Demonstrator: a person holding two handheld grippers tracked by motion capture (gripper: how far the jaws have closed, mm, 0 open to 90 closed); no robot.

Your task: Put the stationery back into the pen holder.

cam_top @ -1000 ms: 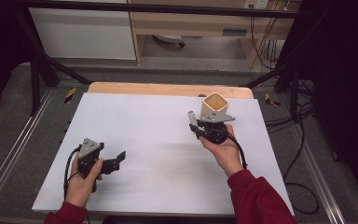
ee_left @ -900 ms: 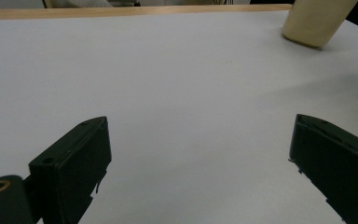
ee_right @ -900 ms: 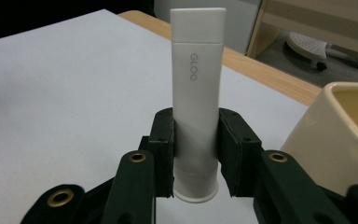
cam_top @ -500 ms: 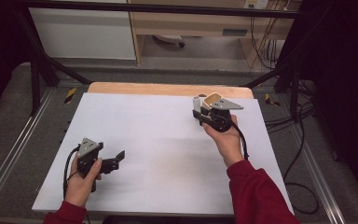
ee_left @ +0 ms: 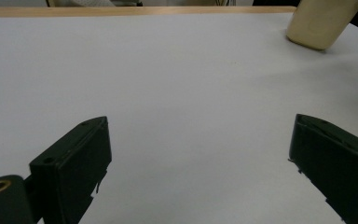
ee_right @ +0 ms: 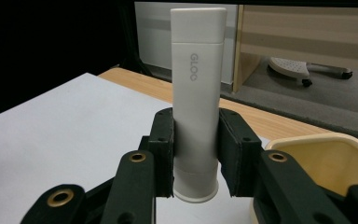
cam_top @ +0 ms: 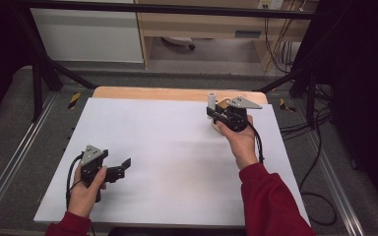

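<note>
Right gripper (ee_right: 196, 154): your jaws clamp the GLOO glue stick (ee_right: 198, 93) low on its barrel, upright, beside the cream cup (ee_right: 326, 163) | Left gripper (ee_left: 200, 154): jaws wide, empty | Handling: likely light, rigid, smooth plastic; grip mid-barrel to limit slipping.

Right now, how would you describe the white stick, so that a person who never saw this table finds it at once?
Look to the far right part of the white table, just before its wooden edge. There the right gripper clamps the white stick upright. Unlike the wide, open cream cup beside it, it is slim, closed and printed GLOO.
</note>
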